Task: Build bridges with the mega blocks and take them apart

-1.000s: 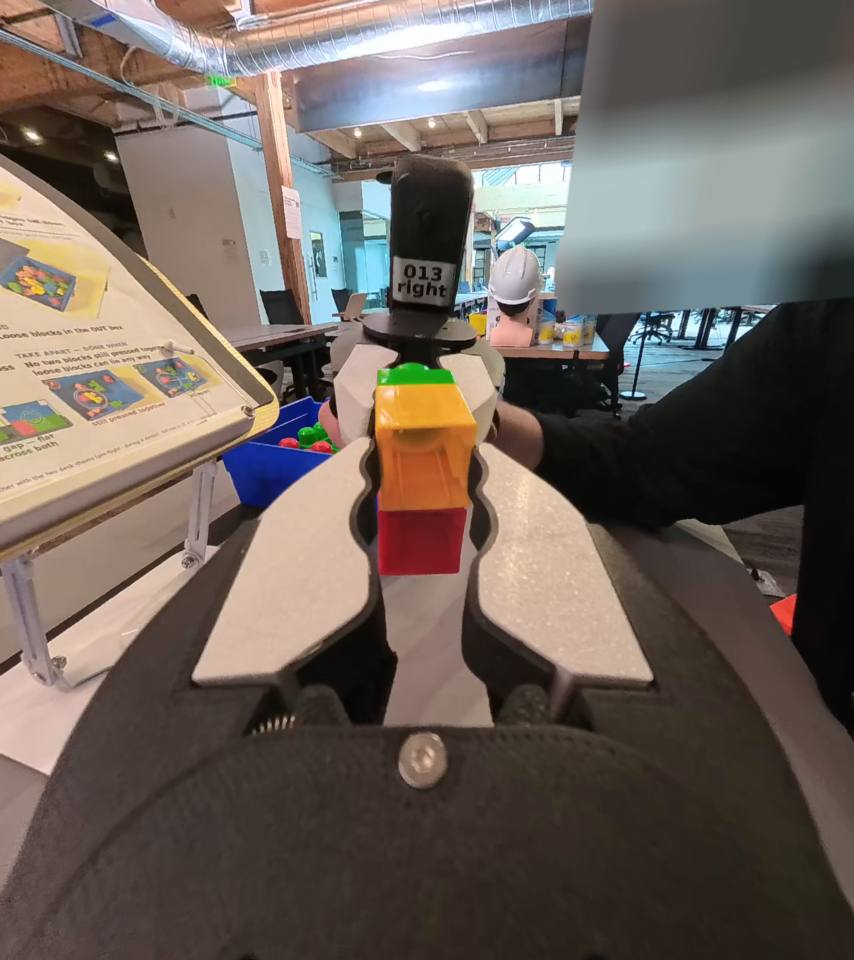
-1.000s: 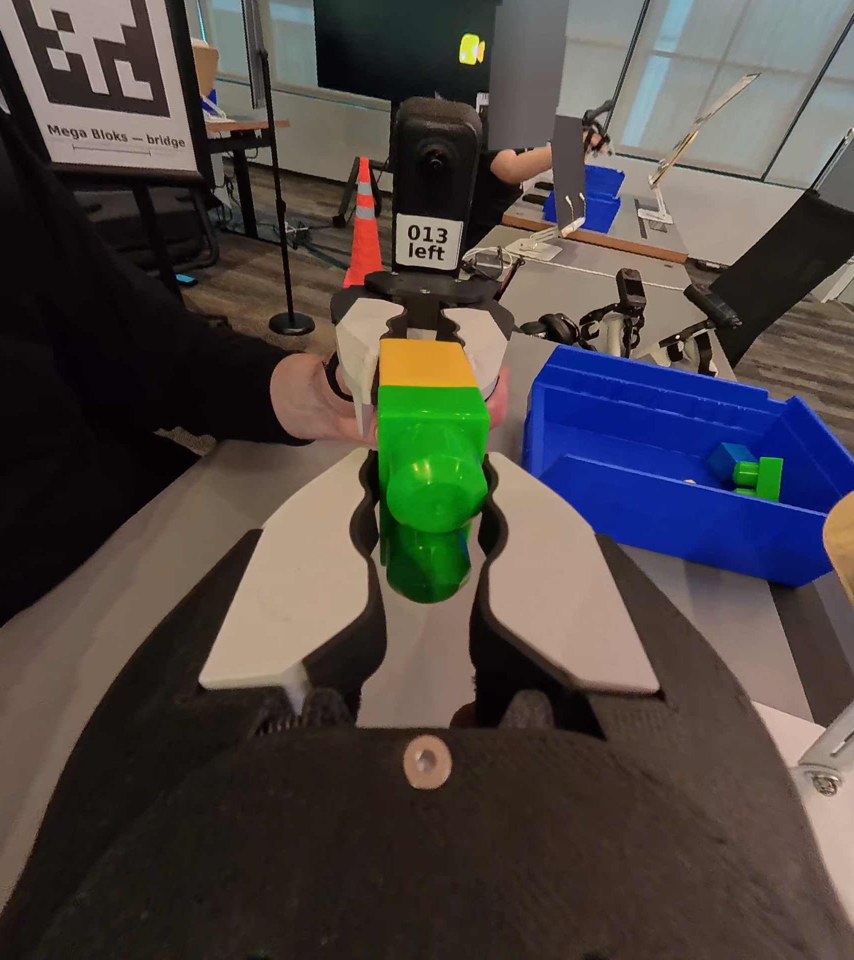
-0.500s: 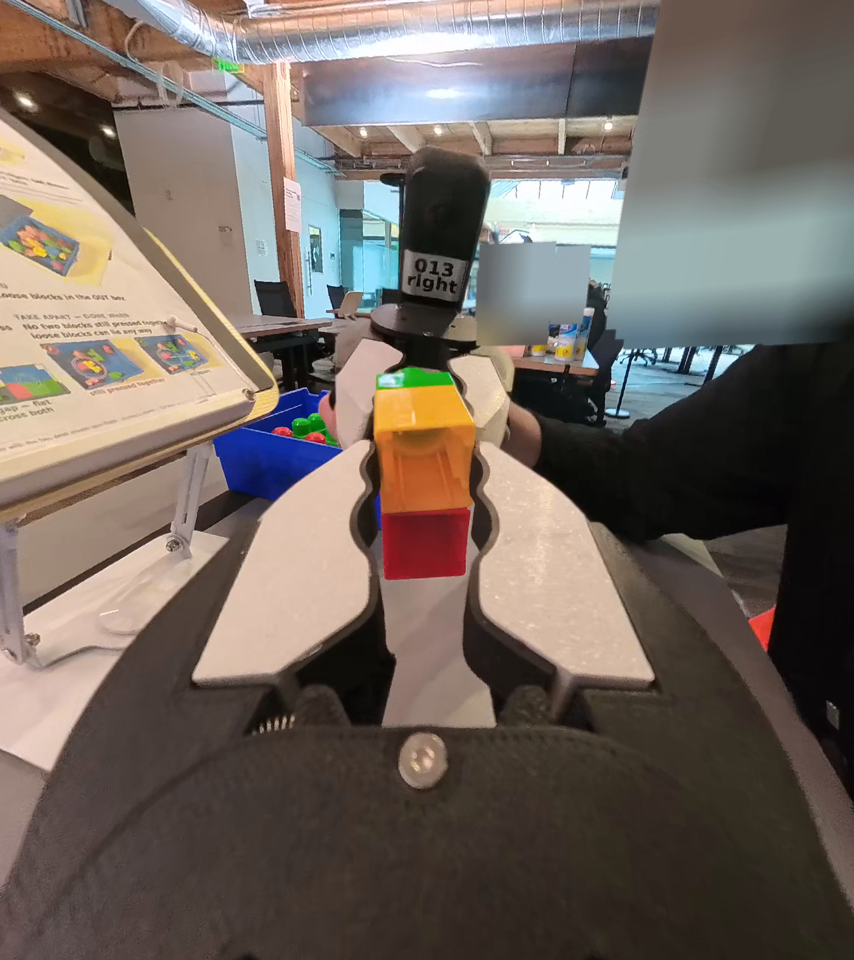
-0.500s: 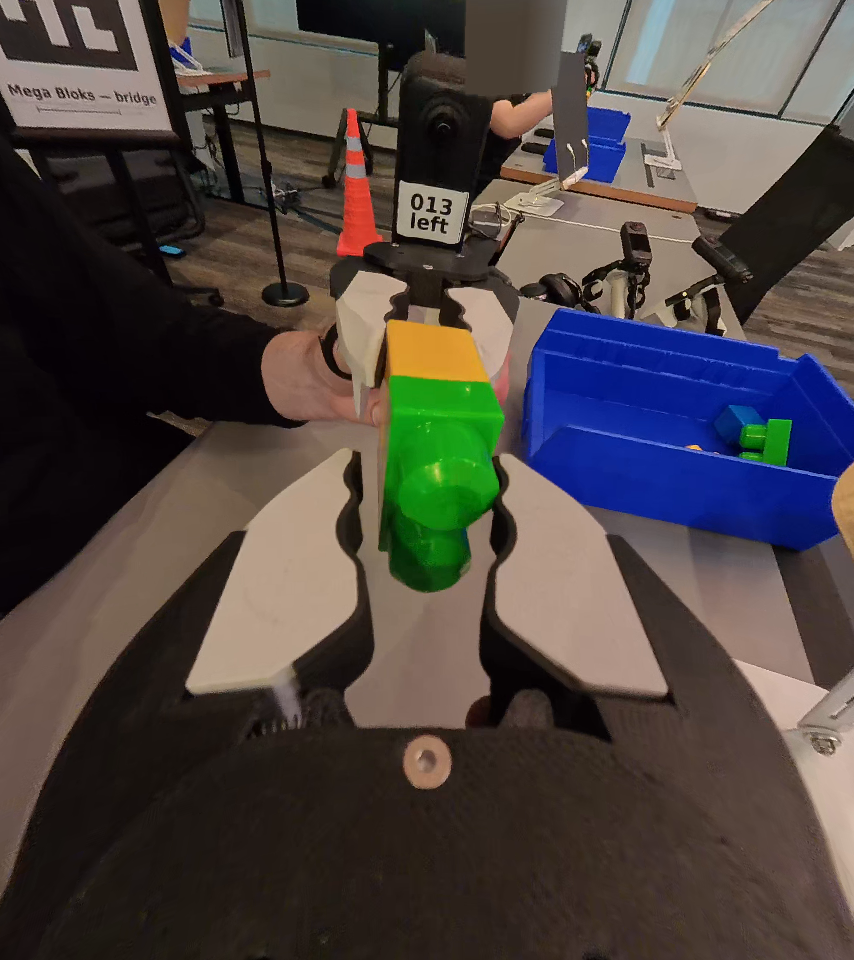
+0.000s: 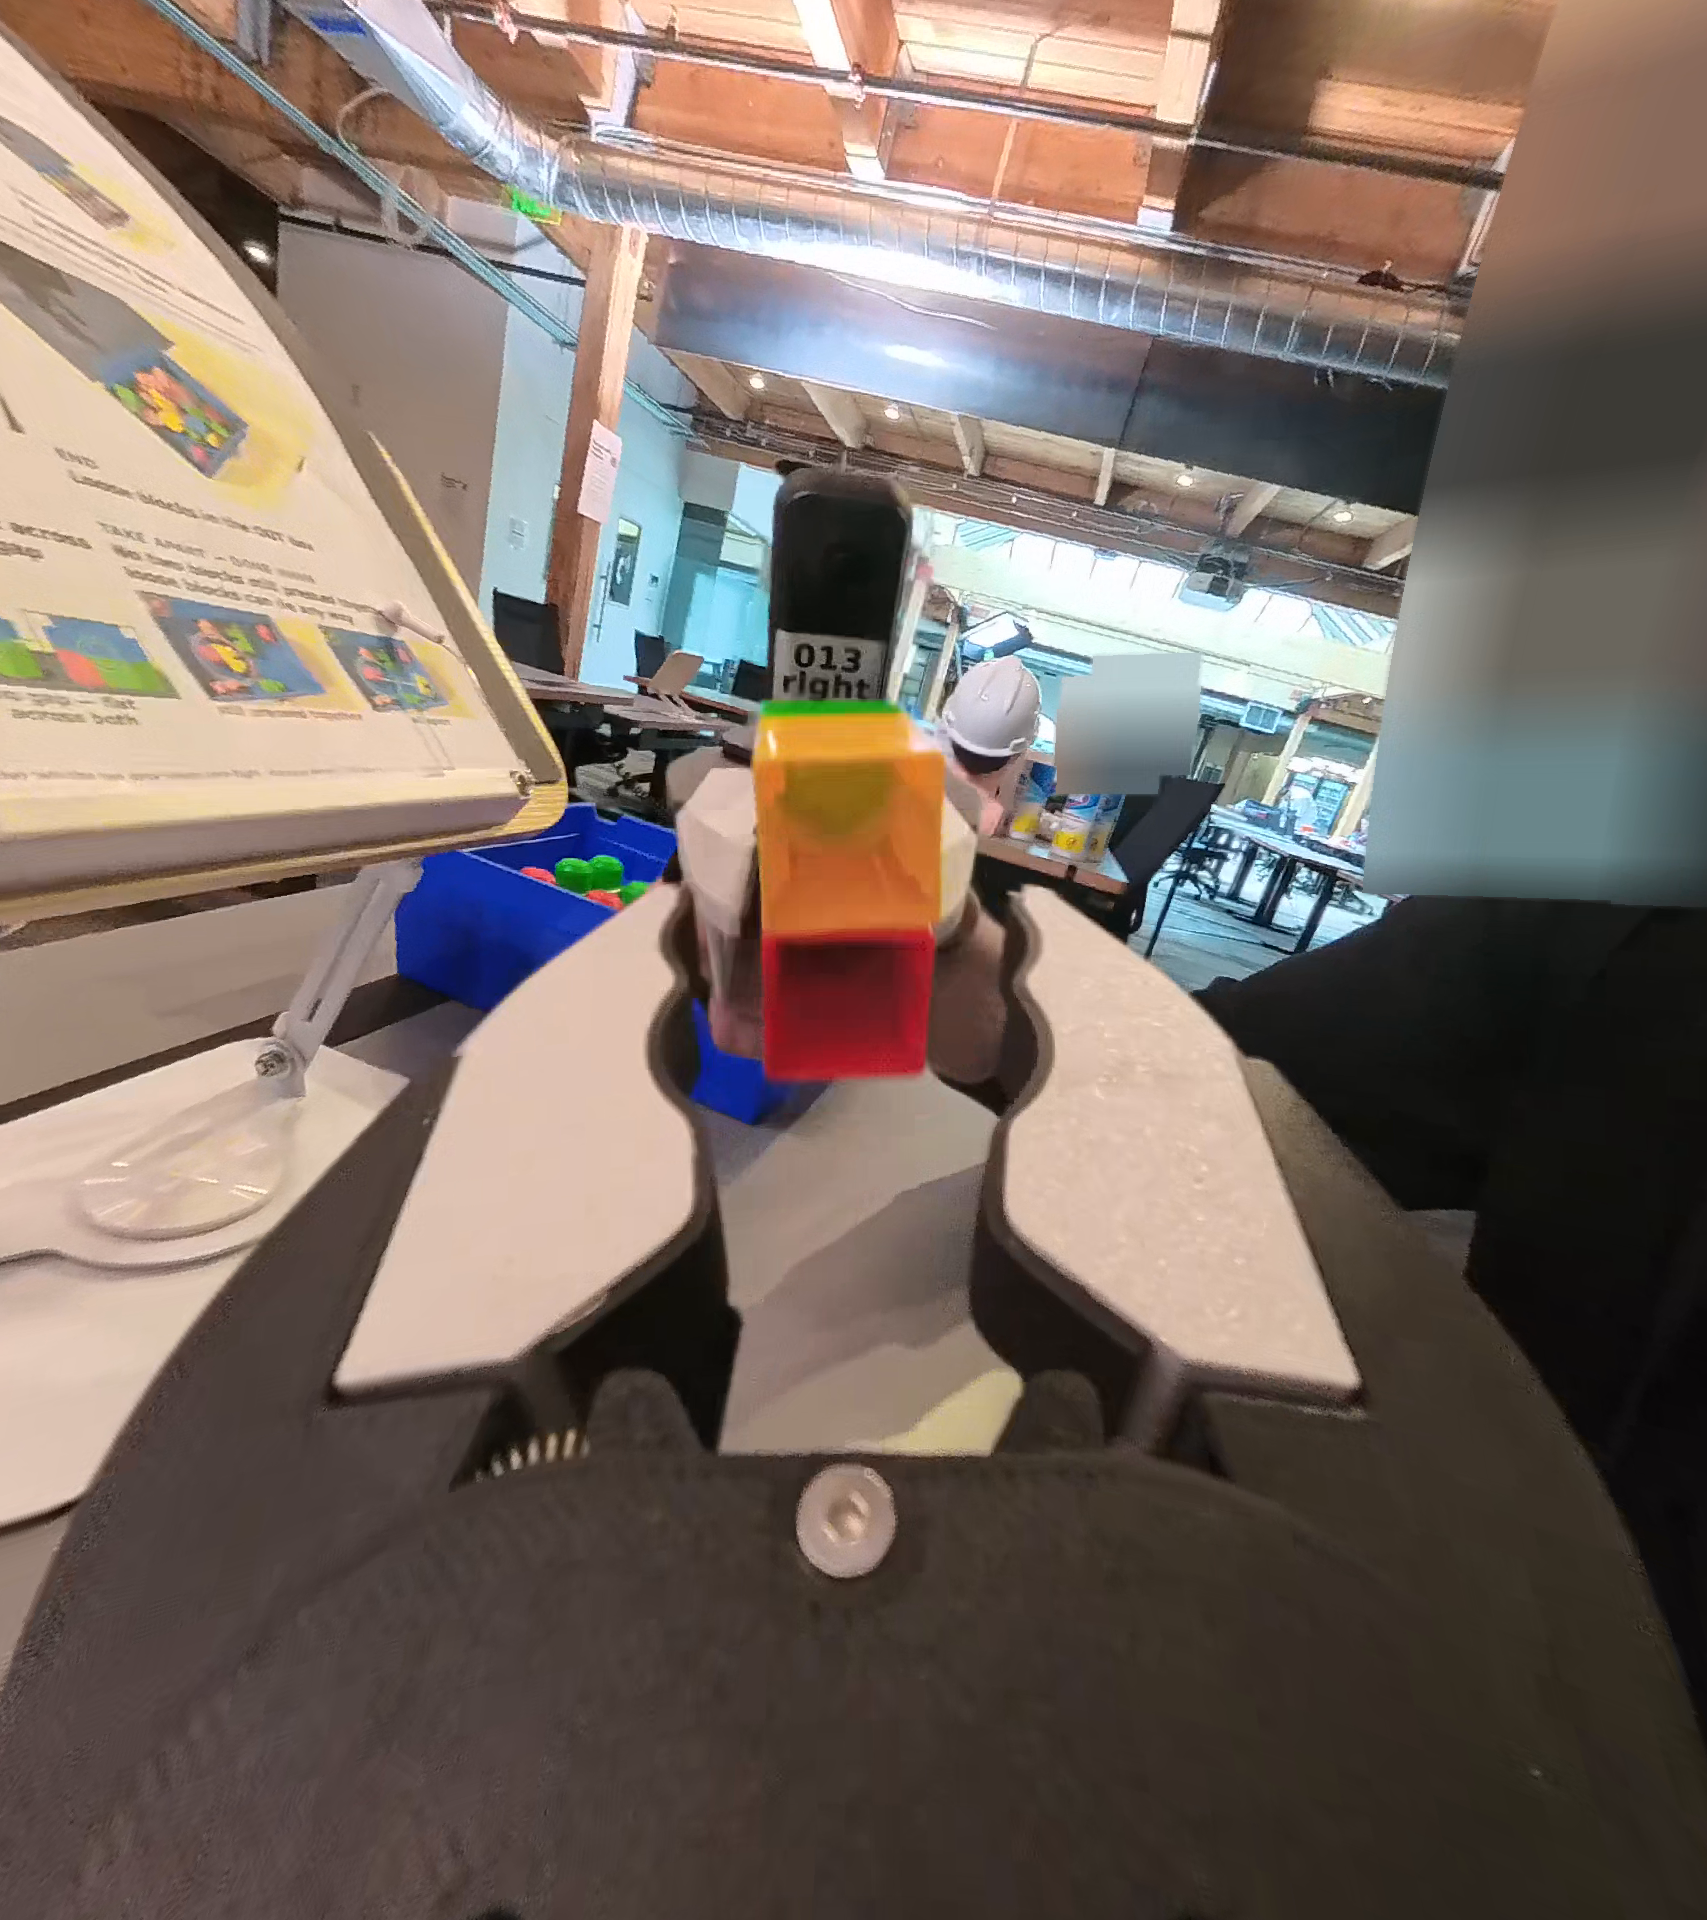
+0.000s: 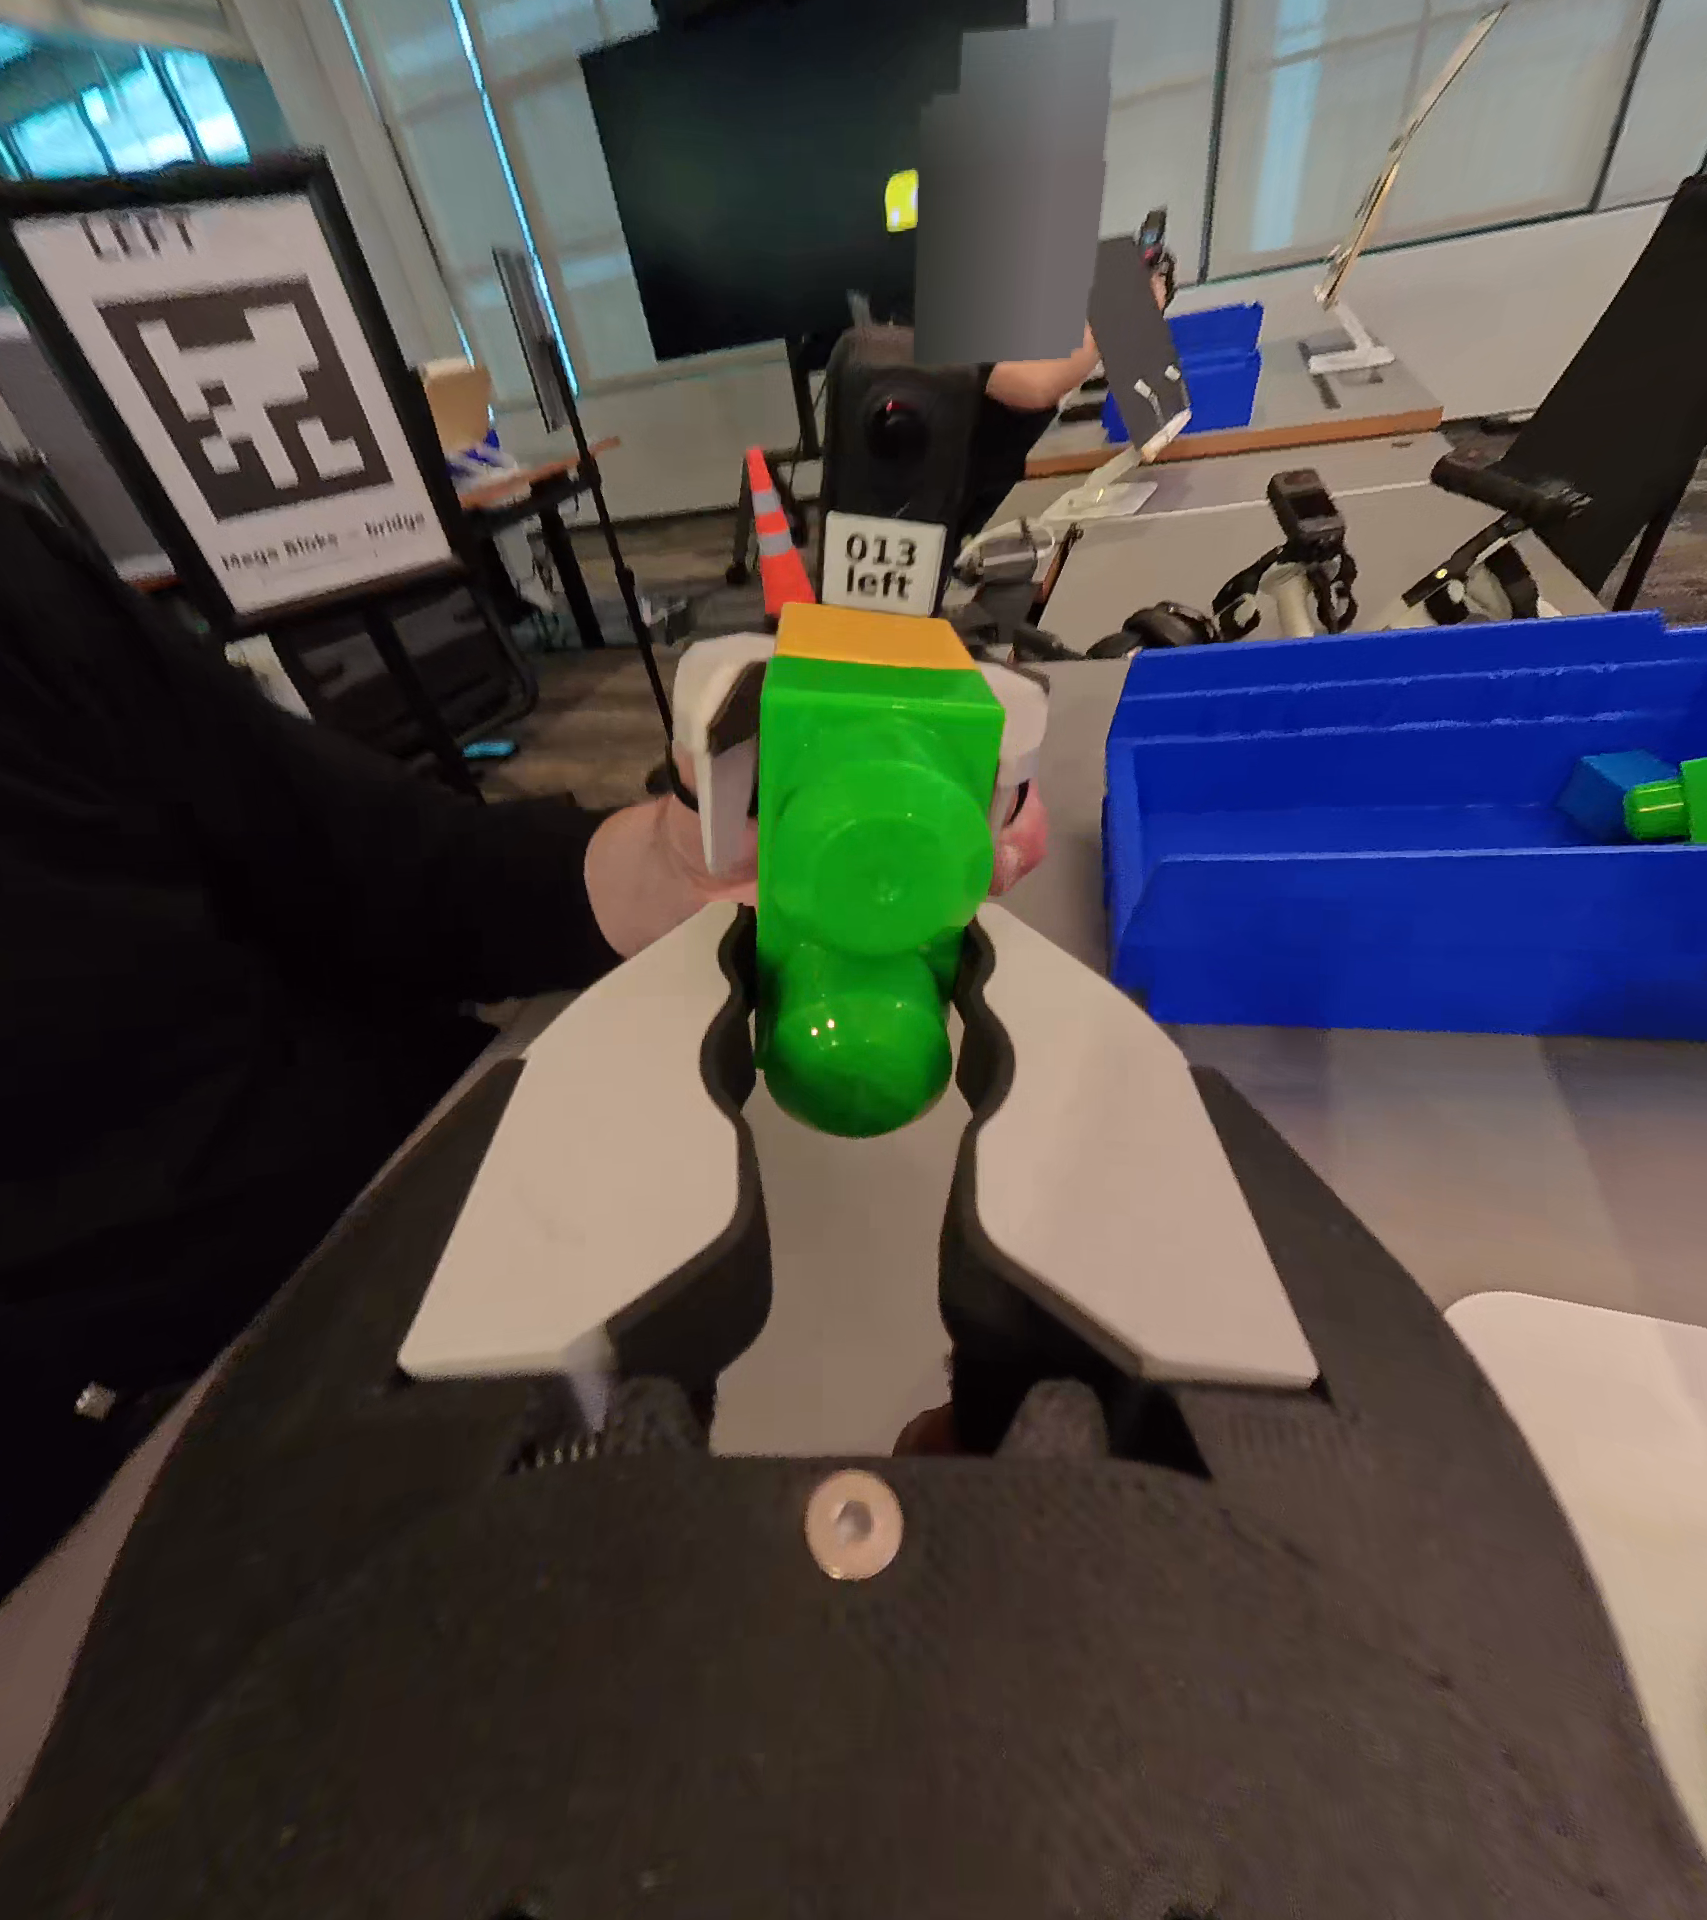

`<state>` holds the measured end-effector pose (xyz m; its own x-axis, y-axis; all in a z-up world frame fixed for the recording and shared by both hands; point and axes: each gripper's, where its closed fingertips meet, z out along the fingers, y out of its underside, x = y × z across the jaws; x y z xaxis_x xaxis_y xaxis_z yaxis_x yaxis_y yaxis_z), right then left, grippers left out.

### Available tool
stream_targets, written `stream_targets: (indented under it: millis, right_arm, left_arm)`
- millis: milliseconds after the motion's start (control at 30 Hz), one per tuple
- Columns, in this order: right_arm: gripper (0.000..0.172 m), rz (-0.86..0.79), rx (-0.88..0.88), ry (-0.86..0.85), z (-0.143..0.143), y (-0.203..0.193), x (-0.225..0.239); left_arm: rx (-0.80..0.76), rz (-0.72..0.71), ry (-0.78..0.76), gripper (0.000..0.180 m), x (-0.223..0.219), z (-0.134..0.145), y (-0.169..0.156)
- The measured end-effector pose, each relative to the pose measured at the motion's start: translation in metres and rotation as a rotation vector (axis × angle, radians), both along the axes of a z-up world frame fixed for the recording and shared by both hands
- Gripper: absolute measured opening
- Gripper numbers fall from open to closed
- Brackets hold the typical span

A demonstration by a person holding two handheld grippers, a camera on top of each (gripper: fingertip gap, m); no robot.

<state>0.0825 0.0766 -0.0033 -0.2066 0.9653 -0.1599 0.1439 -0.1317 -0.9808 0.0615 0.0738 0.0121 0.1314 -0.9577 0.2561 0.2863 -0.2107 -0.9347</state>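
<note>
Two blocks, blue bin (image 6: 1451,935) | red/green blocks, other bin (image 5: 485,925)

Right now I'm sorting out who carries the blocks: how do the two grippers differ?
The left gripper stands open, clear gaps between its fingers and the red block; the right gripper is shut on the green block. The left sees the blocks' hollow undersides, the right the green block's round studs. Both point at the same joined block stack.
</note>
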Motion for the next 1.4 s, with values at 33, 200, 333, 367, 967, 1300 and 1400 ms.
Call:
stream_targets:
  millis: [33,200,333,367,967,1300,1400]
  right_arm:
    - [0.037,-0.007,-0.028,0.017,0.003,0.004,0.002]
    - [0.037,-0.007,-0.100,0.050,0.005,0.010,0.005]
    - [0.037,-0.015,-0.076,0.034,0.004,0.007,0.001]
    - [0.037,-0.016,-0.084,0.034,0.003,0.007,0.002]
    - [0.037,-0.024,-0.042,0.022,-0.017,-0.005,-0.018]
    - [0.037,-0.010,-0.023,-0.042,-0.028,-0.010,-0.023]
    - [0.037,-0.025,0.006,-0.076,-0.032,-0.010,-0.023]
  left_arm:
    - [-0.003,-0.007,0.018,0.056,0.000,-0.002,0.000]
    - [0.009,0.016,0.133,0.046,0.019,-0.018,-0.001]
    - [-0.029,0.014,0.105,0.033,0.015,-0.020,0.003]
    - [-0.028,0.025,0.104,0.032,0.015,-0.021,0.003]
    - [0.055,0.108,0.088,0.032,0.004,0.003,0.001]
    - [0.101,0.086,0.262,0.035,0.009,-0.008,-0.001]
    - [0.077,0.074,0.268,0.034,0.009,-0.012,0.000]
